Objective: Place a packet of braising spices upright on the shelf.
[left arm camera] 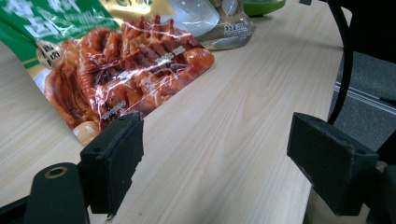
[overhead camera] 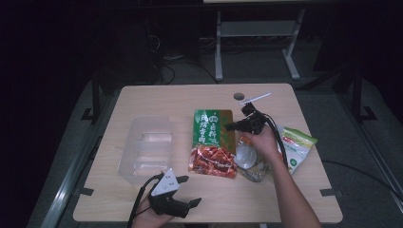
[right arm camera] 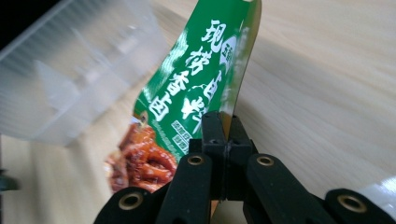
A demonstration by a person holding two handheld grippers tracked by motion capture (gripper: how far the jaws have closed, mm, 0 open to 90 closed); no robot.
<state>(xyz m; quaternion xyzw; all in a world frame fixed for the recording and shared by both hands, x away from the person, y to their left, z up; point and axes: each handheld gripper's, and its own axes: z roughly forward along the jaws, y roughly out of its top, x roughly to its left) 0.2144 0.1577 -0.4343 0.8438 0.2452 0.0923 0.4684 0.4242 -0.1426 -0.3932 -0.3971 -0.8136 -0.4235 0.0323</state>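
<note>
Right gripper is held mid-table, pointed left, jaws pressed together. Left gripper is held at the near edge, left of centre, jaws spread wide, pointed right.

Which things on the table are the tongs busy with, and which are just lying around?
In use:
- right tongs, shut on the edge of the green and red snack bag
- clear plastic box, maybe where the bag goes

Just lying about:
- silvery packet
- green and white packet
- left tongs, open, holding nothing
</note>
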